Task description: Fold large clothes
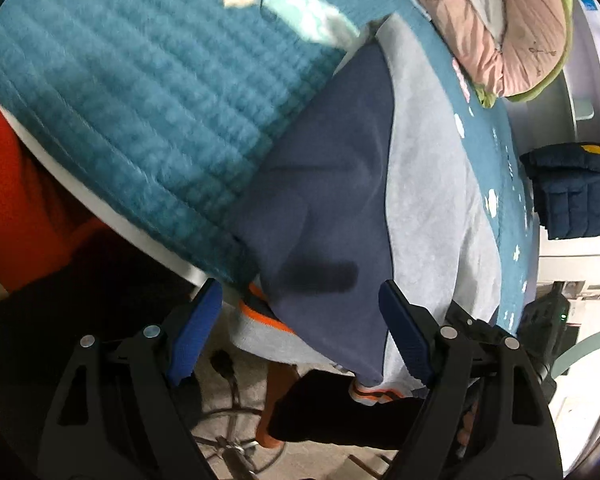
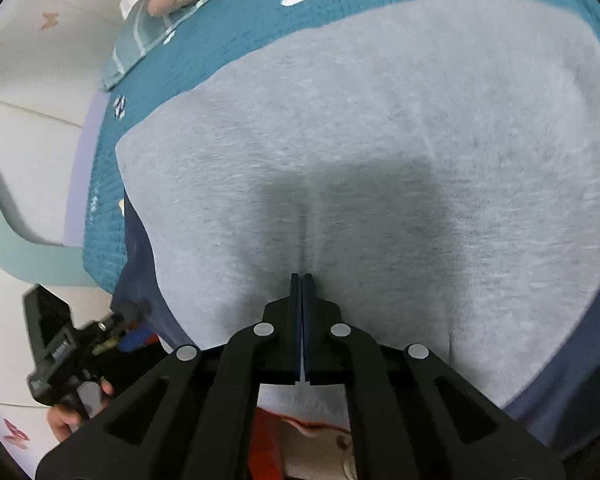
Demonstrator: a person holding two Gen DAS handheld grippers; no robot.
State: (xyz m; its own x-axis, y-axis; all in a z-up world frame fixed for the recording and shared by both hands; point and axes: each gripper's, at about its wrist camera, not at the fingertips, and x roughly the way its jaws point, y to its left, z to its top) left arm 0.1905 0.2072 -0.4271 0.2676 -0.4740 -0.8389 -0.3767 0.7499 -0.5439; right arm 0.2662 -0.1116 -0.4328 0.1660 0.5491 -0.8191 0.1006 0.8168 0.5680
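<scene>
Jaws wide apart on the left gripper [image 1: 300,332] over the navy sleeve [image 1: 324,216], while the right gripper [image 2: 302,280] pinches the grey sweatshirt [image 2: 380,140] on the teal blanket [image 2: 236,36].

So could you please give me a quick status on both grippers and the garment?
Left gripper open at navy sleeve. Right gripper shut on grey sweatshirt, flat on blue quilt. Nothing in the way.

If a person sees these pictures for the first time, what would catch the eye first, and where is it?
Probably the grey and navy sweatshirt, spread over the teal quilted blanket and filling the right wrist view. There the right hand-held gripper is shut on its grey fabric near the bottom edge. In the left wrist view, the left hand-held gripper is open around the navy sleeve.
</scene>
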